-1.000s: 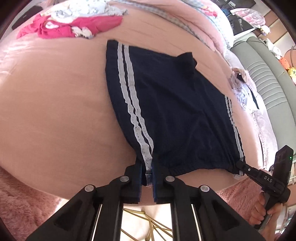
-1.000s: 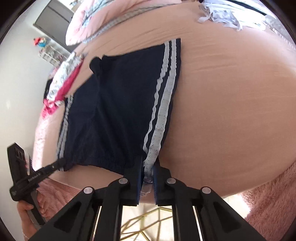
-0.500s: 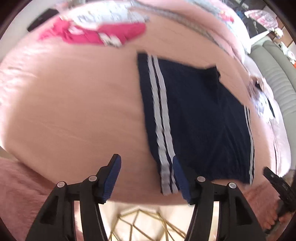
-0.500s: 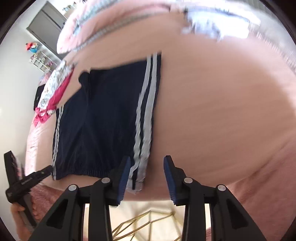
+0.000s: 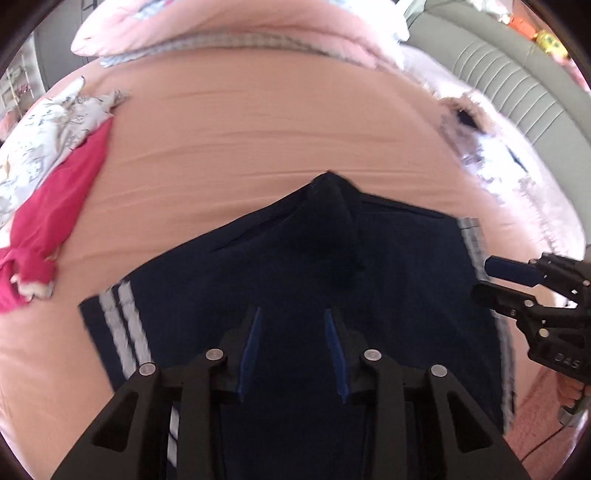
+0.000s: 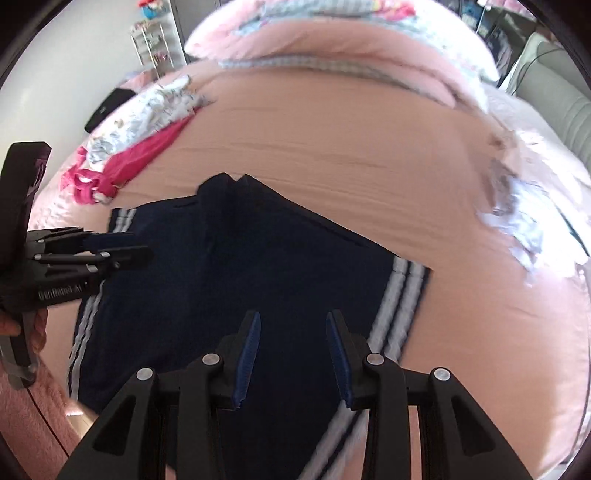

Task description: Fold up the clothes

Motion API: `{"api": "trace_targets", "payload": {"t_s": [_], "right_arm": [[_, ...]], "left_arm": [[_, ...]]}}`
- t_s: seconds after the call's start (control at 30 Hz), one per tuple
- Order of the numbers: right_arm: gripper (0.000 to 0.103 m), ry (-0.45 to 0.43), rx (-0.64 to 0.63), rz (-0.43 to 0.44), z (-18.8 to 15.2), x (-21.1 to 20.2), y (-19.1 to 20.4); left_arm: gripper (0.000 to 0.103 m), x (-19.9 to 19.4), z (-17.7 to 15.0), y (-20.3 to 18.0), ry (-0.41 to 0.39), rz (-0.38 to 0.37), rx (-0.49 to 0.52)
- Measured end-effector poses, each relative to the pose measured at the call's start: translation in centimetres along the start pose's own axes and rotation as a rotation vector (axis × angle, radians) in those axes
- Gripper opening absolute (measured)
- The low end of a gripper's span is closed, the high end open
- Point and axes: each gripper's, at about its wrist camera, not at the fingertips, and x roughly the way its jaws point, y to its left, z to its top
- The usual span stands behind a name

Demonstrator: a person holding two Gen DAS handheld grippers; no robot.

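Navy shorts (image 5: 280,266) with white side stripes (image 5: 118,325) lie flat on the pink bed sheet (image 5: 258,122), crotch point towards the pillows. My left gripper (image 5: 291,312) hovers open over the shorts' middle, nothing between its blue pads (image 5: 249,354). My right gripper (image 6: 292,314) is also open and empty above the shorts (image 6: 229,280), near the right striped edge (image 6: 399,306). In the left wrist view, the right gripper (image 5: 480,278) is at the right striped side. The left gripper (image 6: 142,245), seen from the right wrist, is at the left striped side.
A magenta garment (image 5: 55,206) and a white patterned one (image 5: 44,122) lie at the bed's left. Pale crumpled clothes (image 5: 498,166) sit at the right. A pink duvet (image 5: 240,26) runs along the back, with grey upholstery (image 5: 498,74) beyond. A fluffy pink rug (image 6: 29,424) is below the bed.
Both grippers let go of the shorts' waistband corners and opened. They then rose and swung inward, so each now looks down over the shorts.
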Motion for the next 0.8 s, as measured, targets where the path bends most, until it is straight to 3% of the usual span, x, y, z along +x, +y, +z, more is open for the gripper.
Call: {"api": "trace_targets", "payload": {"t_s": [0.07, 0.23, 0.37, 0.47, 0.6, 0.67, 0.8], "right_arm": [[0.036, 0.022, 0.01, 0.047, 2.0, 2.5, 0.3], [0.036, 0.043, -0.069, 0.166, 5.1, 7.0, 3.3], [0.036, 0.082, -0.107, 0.158, 7.5, 11.0, 5.2], [0.036, 0.034, -0.094, 0.161, 9.8, 11.7, 5.1], [0.036, -0.016, -0.048, 0.115, 11.8, 12.5, 4.5], [0.036, -0.046, -0.022, 0.121, 12.2, 12.1, 4.5], [0.036, -0.081, -0.04, 0.195, 12.0, 9.2, 5.3]], "left_arm": [[0.031, 1.4, 0.5, 0.7, 0.019, -0.019, -0.026], [0.031, 2.0, 1.9, 2.7, -0.025, -0.085, -0.054], [0.028, 2.2, 3.2, 4.8, -0.067, -0.096, -0.073], [0.028, 2.3, 4.1, 6.7, -0.104, -0.102, -0.106], [0.028, 1.1, 4.4, 8.7, -0.162, -0.04, -0.137], [0.028, 0.4, 3.9, 10.0, -0.143, -0.077, -0.161], [0.028, -0.4, 2.3, 10.4, -0.089, -0.061, -0.101]]}}
